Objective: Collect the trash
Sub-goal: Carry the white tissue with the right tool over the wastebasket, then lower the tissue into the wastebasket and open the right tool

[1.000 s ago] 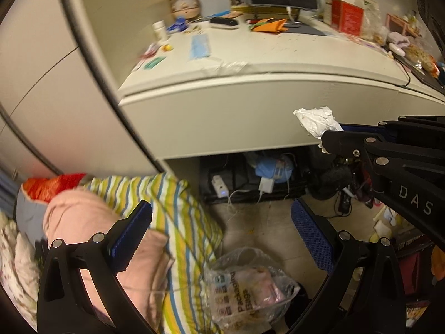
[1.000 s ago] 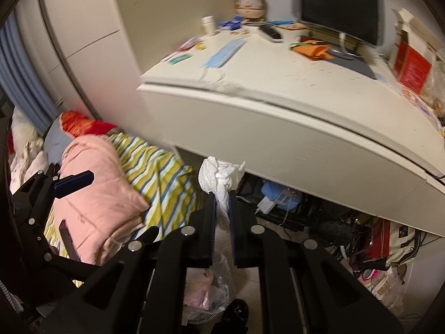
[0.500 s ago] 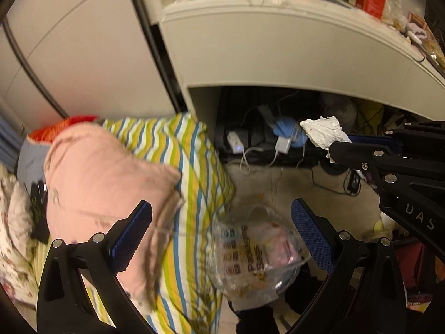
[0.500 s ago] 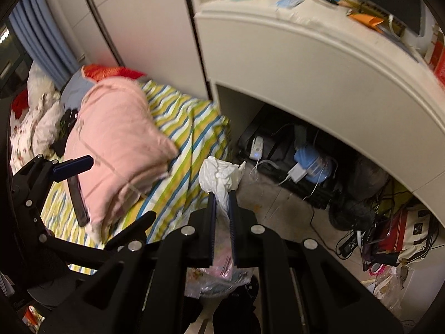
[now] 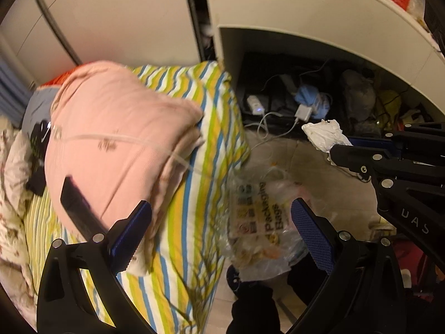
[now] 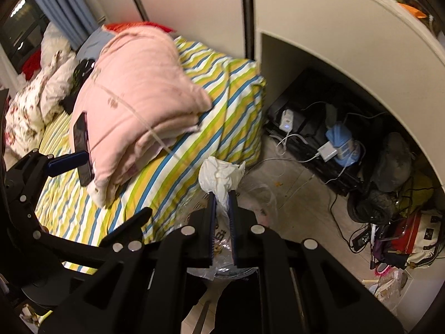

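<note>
Above bag (image 6: 222,239), tongs (image 6: 221,194) pinch (seemingly) tissue (image 6: 221,174).

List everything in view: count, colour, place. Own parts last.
crumpled tissue: one, white, gripped above the bag
plastic bag: one, clear, printed, on floor beside bed
blanket: one, pink, folded on bed
bed sheet: one, yellow, green, blue and white stripes
phone: one, black, leaning against blanket
chargers: two, white, under desk
desk: one, white, right
handbag: one, red and white, on floor, right
left tongs: black with blue pads, open
right tongs: black, shut on tissue
</note>
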